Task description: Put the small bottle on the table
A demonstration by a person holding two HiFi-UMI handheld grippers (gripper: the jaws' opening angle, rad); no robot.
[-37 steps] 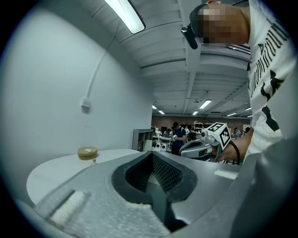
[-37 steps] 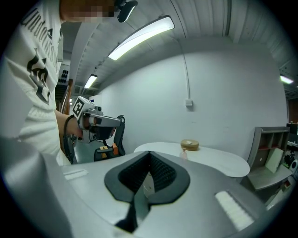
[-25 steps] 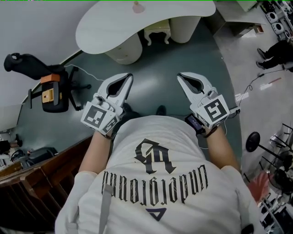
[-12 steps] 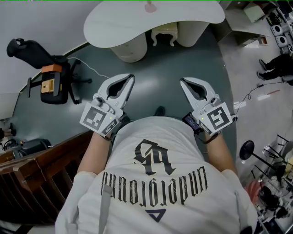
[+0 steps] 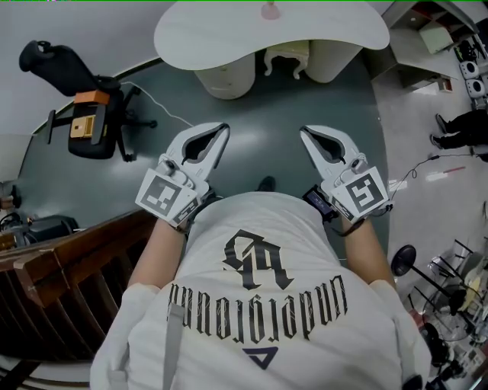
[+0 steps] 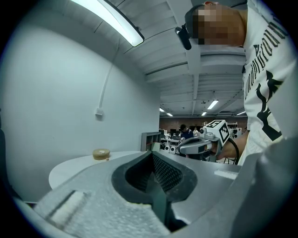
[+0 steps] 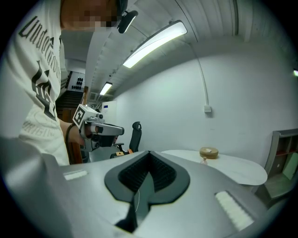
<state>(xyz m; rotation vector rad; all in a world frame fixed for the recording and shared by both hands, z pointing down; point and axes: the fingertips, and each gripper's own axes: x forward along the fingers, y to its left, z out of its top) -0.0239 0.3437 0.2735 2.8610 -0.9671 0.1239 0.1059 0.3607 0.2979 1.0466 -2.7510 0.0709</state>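
**Head view:** 1 left tool (image 5: 220, 129) and 1 right tool (image 5: 304, 131), each closed tight and empty, side by side over the green floor (image 5: 259, 107). 1 white counter (image 5: 213, 30) ahead, with 1 small bottle (image 5: 269, 11), pink, standing on it.

**Left gripper view:** jaws together. 1 tan disc (image 6: 100, 154) on the counter.

**Right gripper view:** jaws together. Small bottle just beside the tan disc.

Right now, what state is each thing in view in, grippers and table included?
Left gripper: shut, empty.
Right gripper: shut, empty.
White curved table: standing, top mostly bare.
Small pink bottle: standing on the table, untouched.
Round tan disc: lying flat on the table beside the bottle.
Black office chair: upright, nobody seated.
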